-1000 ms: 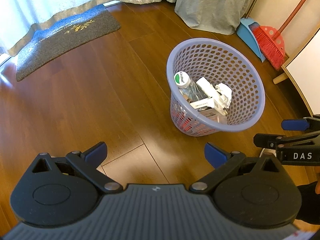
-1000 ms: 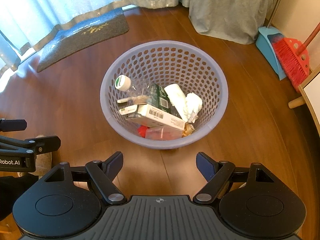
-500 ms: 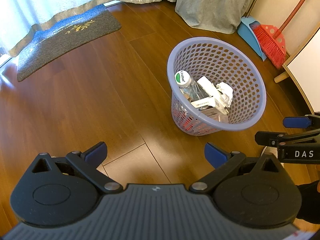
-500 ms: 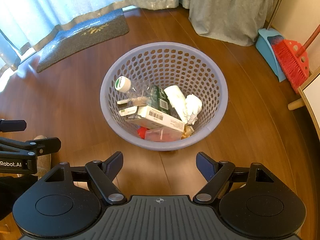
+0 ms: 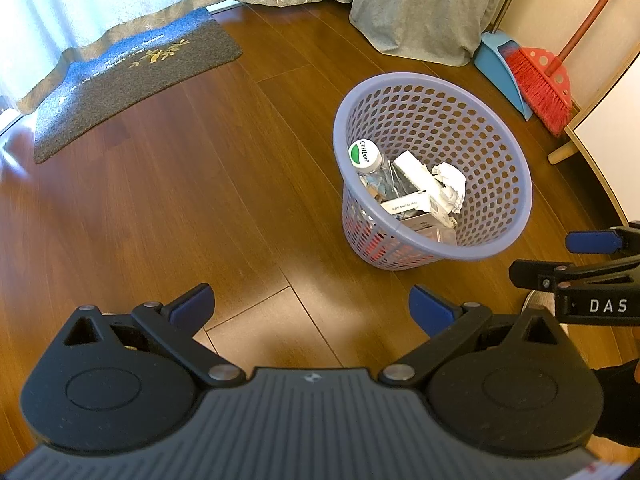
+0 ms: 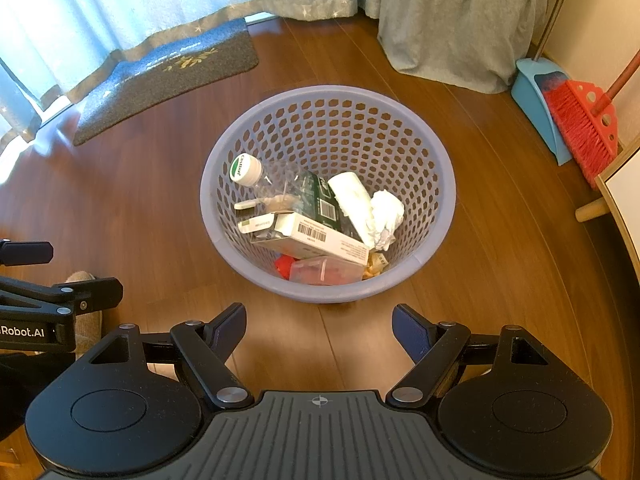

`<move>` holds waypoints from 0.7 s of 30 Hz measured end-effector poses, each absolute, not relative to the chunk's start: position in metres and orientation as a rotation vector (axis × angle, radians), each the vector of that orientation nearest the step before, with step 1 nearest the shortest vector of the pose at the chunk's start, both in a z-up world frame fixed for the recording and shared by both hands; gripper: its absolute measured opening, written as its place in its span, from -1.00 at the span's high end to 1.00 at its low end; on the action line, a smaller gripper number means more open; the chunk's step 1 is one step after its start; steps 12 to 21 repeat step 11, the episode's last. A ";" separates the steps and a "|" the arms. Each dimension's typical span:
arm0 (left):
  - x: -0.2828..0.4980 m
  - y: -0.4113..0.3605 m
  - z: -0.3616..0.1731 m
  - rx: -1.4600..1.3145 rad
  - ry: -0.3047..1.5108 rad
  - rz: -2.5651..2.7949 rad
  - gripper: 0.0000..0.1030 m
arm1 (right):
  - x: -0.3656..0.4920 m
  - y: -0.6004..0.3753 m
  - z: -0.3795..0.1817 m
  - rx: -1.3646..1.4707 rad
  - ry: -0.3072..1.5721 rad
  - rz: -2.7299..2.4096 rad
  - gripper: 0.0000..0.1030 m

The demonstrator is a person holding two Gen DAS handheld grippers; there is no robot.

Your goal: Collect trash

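Two grippers, left (image 5: 311,312) and right (image 6: 319,326), are shown with jaws apart and empty; the basket (image 6: 434,236) of trash lies straight ahead of the right (nearer), and is seen right of the left's axis.

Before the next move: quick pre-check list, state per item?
1. Left claw empty, jaws apart: ok.
2. Right claw empty, jaws apart: ok.
3. Basket upright on the floor: ok.
4. Trash inside the basket, bottle, carton, crumpled paper: ok.
5. Loose trash left on visible floor: none seen, ok; beyond the views: cannot tell.
6. Broom and dustpan clear of the basket: ok.
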State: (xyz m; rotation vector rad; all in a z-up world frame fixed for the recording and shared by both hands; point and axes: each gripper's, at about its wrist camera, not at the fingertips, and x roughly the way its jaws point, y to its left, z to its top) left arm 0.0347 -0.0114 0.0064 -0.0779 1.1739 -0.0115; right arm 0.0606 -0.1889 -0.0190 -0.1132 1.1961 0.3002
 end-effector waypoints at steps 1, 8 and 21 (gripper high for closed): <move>0.035 -0.011 0.006 -0.079 1.175 -0.012 -0.98 | 0.061 -0.189 -0.019 -0.113 1.196 0.301 -0.50; 0.033 -0.010 0.006 -0.083 1.167 -0.021 -0.98 | 0.060 -0.188 -0.018 -0.113 1.193 0.302 -0.50; 0.032 -0.010 0.006 -0.100 1.167 -0.014 -0.98 | 0.060 -0.188 -0.018 -0.114 1.193 0.301 -0.50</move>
